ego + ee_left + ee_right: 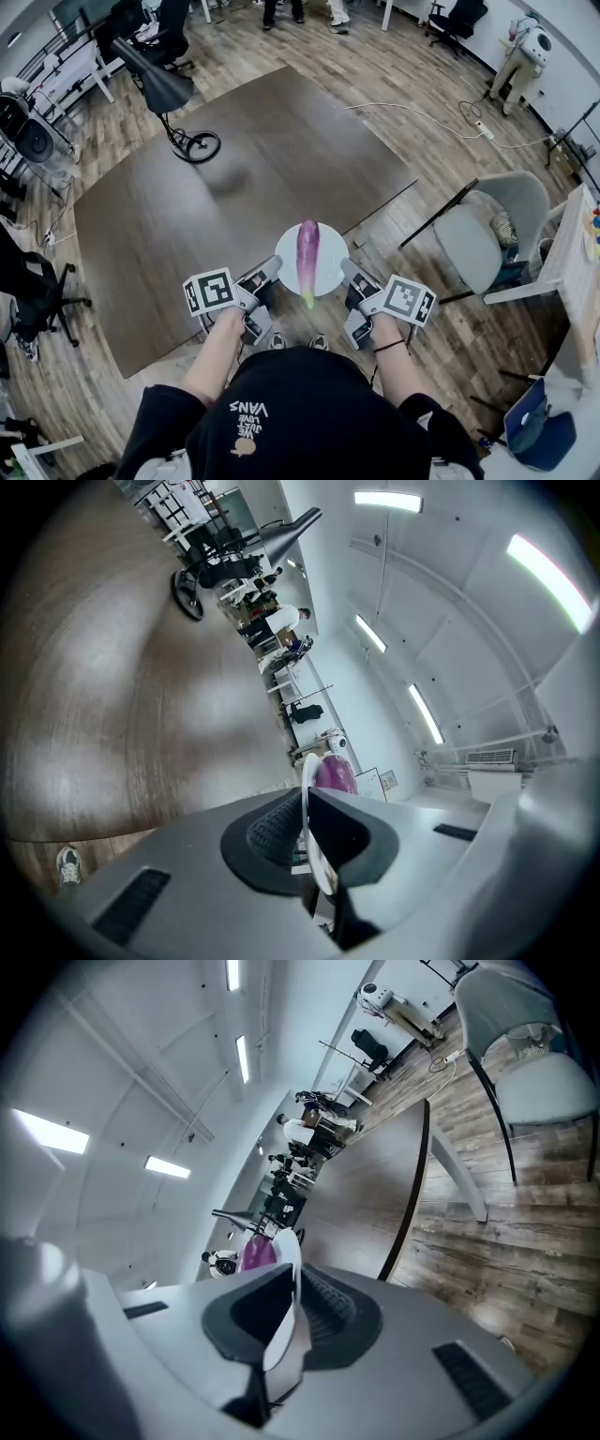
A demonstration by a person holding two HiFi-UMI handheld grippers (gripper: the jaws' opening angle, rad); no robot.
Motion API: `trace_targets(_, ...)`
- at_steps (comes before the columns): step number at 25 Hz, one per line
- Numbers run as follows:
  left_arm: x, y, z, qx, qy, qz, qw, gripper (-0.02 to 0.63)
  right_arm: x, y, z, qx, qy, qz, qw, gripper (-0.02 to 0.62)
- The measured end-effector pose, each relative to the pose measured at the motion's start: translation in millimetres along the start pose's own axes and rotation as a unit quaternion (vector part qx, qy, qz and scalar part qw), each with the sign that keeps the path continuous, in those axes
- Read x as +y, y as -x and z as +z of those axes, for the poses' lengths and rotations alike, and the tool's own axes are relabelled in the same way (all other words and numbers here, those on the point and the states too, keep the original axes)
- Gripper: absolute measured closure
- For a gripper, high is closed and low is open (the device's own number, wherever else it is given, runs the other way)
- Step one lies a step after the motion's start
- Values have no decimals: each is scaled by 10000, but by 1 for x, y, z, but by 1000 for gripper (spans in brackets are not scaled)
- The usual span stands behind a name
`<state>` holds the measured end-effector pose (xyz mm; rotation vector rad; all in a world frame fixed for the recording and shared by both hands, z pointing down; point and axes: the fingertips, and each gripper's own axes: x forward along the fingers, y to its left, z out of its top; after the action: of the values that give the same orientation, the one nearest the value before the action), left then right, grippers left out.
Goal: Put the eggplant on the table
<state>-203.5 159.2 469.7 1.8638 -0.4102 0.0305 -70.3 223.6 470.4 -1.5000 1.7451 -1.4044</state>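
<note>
The eggplant (307,255) lies on a white plate (286,251) held over the counter's (234,187) near edge. It is judged smooth, firm and apt to roll, best gripped at its thick middle. The left gripper (265,278) and right gripper (352,277) are each clamped on the plate's rim. Ample bare counter lies ahead.

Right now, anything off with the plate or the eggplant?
Nothing spilled or damaged. The eggplant lies along the white plate, its green stem tip overhanging the near rim. The left gripper and right gripper are shut on opposite rims.
</note>
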Motion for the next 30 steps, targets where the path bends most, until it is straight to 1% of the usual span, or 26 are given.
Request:
trace_targets(11,2,-26,-25,-151,34,129,9998,578,-33,15,13,235,79,-44,9997,563)
trace_targets(17,11,-34,-23,-232,119,204,9995,578,-42,5,19,359,118,-92,9992,563)
trace_targets(22,20,-56,-3,-239,131,193,9994,578,-54,-16,37,372,89,-138,9992,563)
trace_targets(24,22,-65,12,-225,113,212,9995,578,-54,-28,47,364,103,-213,9991,563)
trace_targets(30,31,-99,64,-122,74,180,9997,578,-53,-74,87,236,168,-235,9993,563)
